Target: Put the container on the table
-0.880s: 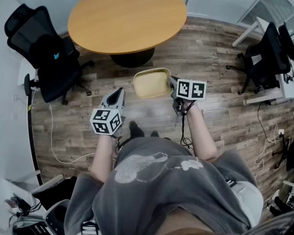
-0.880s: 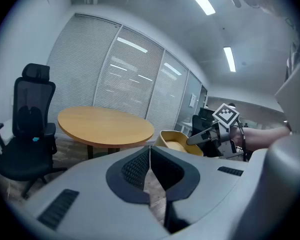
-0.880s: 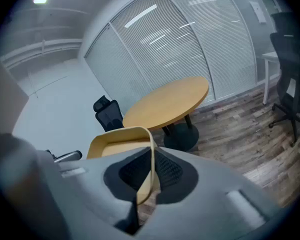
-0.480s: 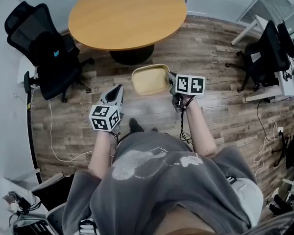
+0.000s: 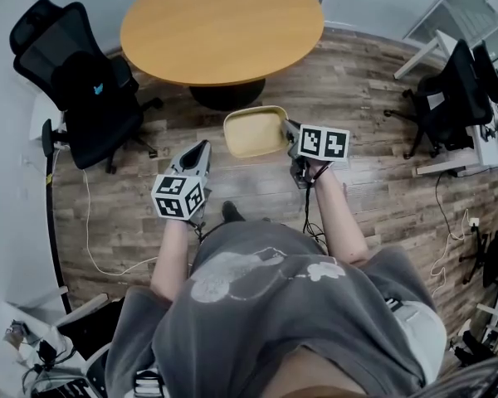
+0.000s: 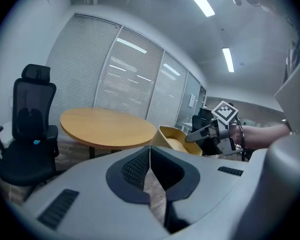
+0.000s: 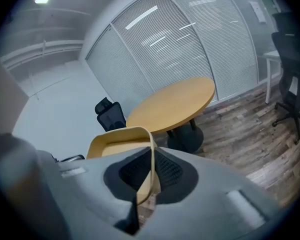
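Now right tongs (image 5: 290, 133) clamp rim of pale yellow plastic container (image 5: 254, 133), carried nearer round wooden desk (image 5: 222, 25) ahead, unplaced; left tongs (image 5: 202, 148) closed, empty.

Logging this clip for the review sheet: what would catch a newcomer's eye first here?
The pale yellow container stands out, held in the air above the wood floor with its rim pinched in the right gripper. Just beyond it stands the round wooden table. The left gripper hangs shut and empty to the container's left.
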A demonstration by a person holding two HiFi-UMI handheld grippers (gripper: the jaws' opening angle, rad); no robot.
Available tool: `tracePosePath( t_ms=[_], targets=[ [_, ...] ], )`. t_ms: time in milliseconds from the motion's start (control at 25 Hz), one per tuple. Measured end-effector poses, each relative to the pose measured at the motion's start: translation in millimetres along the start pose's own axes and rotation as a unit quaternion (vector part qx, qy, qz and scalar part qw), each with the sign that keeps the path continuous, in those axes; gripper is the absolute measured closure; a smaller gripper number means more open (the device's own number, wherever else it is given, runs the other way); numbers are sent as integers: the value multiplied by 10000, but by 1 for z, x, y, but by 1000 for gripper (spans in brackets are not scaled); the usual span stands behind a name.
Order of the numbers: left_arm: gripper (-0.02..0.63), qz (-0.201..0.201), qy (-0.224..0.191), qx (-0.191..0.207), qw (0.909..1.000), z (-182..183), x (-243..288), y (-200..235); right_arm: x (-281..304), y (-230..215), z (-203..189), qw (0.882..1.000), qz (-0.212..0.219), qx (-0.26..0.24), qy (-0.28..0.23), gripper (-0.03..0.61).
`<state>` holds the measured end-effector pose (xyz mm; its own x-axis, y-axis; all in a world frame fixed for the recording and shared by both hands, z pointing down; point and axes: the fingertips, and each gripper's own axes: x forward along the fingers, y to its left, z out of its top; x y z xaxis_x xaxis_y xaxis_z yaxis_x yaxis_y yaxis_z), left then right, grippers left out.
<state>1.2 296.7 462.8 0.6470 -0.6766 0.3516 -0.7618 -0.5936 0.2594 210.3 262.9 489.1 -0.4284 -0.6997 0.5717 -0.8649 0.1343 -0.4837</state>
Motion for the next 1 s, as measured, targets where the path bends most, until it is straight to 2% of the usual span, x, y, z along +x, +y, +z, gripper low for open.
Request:
tracePosePath(
  t_ms=[360,720,1000],
  targets=[
    [614,-39,-103,-38,9999,21,3,56,41,28,27,9998,-112,-28,-131,561],
    [614,-118,-51,-94,9999,18,0,107,87,61,28,9999,-84,-7,-100,561],
    [614,3,-124,-223,9997,22,1,136,110,67,39,9999,-119,-38,-34,561]
  ],
)
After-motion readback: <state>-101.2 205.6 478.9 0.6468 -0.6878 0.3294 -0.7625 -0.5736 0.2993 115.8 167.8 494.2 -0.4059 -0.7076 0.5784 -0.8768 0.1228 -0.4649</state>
